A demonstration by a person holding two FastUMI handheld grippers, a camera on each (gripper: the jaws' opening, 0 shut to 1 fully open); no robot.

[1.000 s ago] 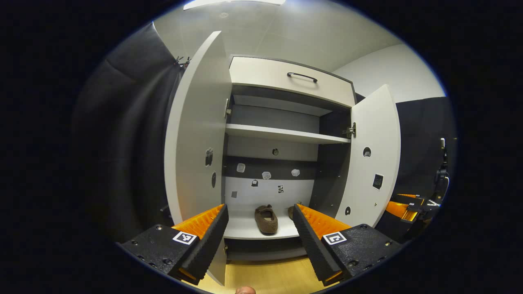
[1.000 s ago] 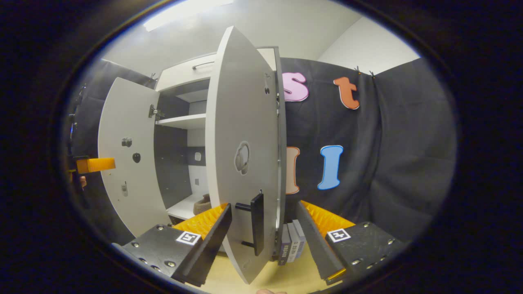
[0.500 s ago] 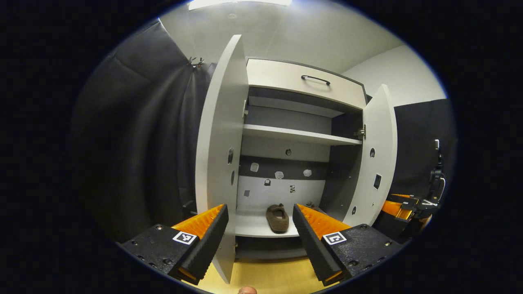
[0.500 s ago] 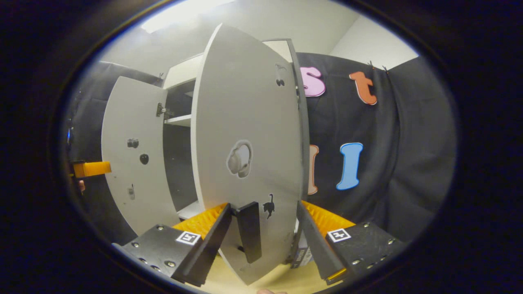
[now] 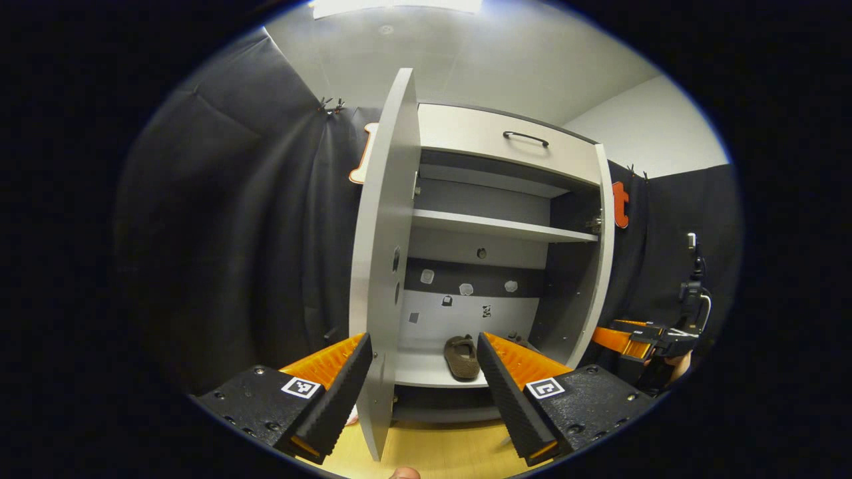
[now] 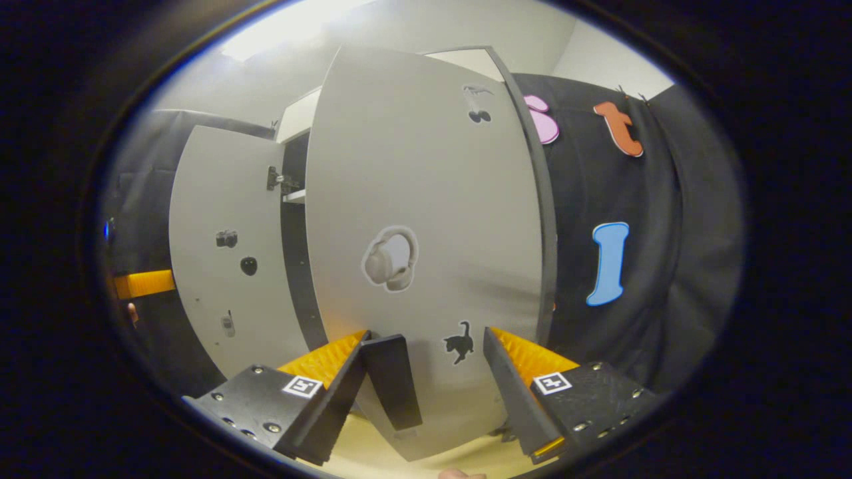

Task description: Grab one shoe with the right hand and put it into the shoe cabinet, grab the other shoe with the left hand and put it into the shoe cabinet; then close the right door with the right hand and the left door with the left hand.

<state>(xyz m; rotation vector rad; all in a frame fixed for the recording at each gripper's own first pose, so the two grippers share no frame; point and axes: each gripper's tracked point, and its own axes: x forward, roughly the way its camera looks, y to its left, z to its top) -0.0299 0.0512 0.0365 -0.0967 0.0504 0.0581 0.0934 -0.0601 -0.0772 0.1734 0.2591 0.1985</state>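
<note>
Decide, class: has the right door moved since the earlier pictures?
Yes. The right door has swung toward closing, now hiding most of the cabinet opening and shelf it earlier left exposed in the right gripper view.

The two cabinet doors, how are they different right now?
In the right gripper view, the right door shows its outer face with a dark handle, while the left door shows its inner face. The right door is swung much nearer shut; the left door stands wide open. The right gripper is up against the right door. Both doors are pale grey with small stickers.

Bottom cabinet shelf (image 5: 426, 370), brown shoe (image 5: 462, 355) on it
</note>
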